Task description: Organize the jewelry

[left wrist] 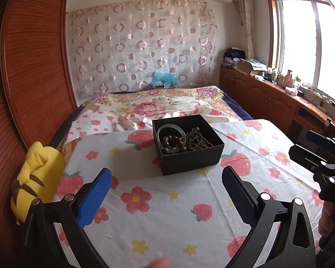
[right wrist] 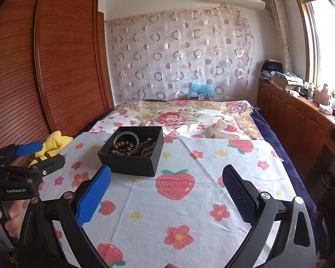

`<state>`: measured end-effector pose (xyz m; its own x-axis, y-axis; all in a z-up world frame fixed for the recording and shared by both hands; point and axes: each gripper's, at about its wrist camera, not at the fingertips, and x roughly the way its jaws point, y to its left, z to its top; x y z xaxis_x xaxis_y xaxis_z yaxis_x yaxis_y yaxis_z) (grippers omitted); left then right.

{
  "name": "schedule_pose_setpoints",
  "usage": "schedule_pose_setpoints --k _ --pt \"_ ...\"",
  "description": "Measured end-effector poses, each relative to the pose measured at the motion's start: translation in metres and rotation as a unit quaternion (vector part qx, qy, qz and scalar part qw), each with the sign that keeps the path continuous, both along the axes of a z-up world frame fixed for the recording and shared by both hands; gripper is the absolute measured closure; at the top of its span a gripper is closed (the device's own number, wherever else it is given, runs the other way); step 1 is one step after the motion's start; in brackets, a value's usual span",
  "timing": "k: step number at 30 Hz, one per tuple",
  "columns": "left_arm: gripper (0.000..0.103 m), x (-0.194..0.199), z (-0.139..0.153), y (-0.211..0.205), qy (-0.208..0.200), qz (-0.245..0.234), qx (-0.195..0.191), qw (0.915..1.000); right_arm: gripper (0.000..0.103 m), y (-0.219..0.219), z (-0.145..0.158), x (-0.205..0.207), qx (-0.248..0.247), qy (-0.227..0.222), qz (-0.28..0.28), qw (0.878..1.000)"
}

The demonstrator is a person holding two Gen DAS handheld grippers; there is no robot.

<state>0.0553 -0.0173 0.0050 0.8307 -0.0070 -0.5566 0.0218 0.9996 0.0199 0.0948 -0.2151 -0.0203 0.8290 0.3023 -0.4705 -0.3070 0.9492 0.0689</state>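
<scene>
Bedroom: louvred wooden wardrobe (right wrist: 62, 55) at one side, circle-patterned curtain (left wrist: 140, 44) behind a bed (left wrist: 163, 105) with a floral cover, window and low cabinets at the other side.

Work surface: counter (right wrist: 189, 212) at the bed's foot, under a white cloth printed with strawberries and flowers.

Item 1. Black jewelry box (left wrist: 189, 154), open-topped, lidless, standing on the cloth near its far middle.
Contents: pale green bangle (left wrist: 170, 128) at the box's left side; brown bead bracelet (left wrist: 173, 143) lying partly inside the bangle's ring; a darker beaded strand (left wrist: 198, 139) bunched just beside it on the right. All pieces appear to be inside the box already; none lies on the cloth.

Item 2. Yellow plush toy (left wrist: 39, 174), at the counter's left edge, well apart from the box.

Item 3. Left gripper (left wrist: 166, 194), jaws apart, empty, near side of the box.

Item 4. Right gripper (right wrist: 166, 192), jaws wide apart, empty, box ahead and slightly left.

Handling note, judged: the sorting looks close to done. If any piece needs tidying, steady the box wall with one gripper and nudge with the other. The strands tangle readily; the bangle may slip from flat pads.
</scene>
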Motion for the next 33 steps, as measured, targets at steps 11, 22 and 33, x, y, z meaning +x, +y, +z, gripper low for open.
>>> schedule_pose_setpoints --k 11,22,33 --pt "0.008 -0.0025 -0.0014 -0.0015 -0.001 -0.001 -0.011 0.9999 0.002 -0.0008 -0.0004 -0.0008 0.001 -0.004 -0.006 1.0" --pt "0.008 -0.0039 -0.0004 0.0016 -0.004 0.001 -0.014 0.9999 0.002 -0.0018 -0.0012 -0.001 0.002 -0.004 -0.006 1.0" --pt "0.008 -0.0044 -0.0011 0.0014 -0.004 0.001 -0.014 0.9999 0.002 -0.0013 -0.0018 -0.0008 0.003 -0.003 -0.006 1.0"
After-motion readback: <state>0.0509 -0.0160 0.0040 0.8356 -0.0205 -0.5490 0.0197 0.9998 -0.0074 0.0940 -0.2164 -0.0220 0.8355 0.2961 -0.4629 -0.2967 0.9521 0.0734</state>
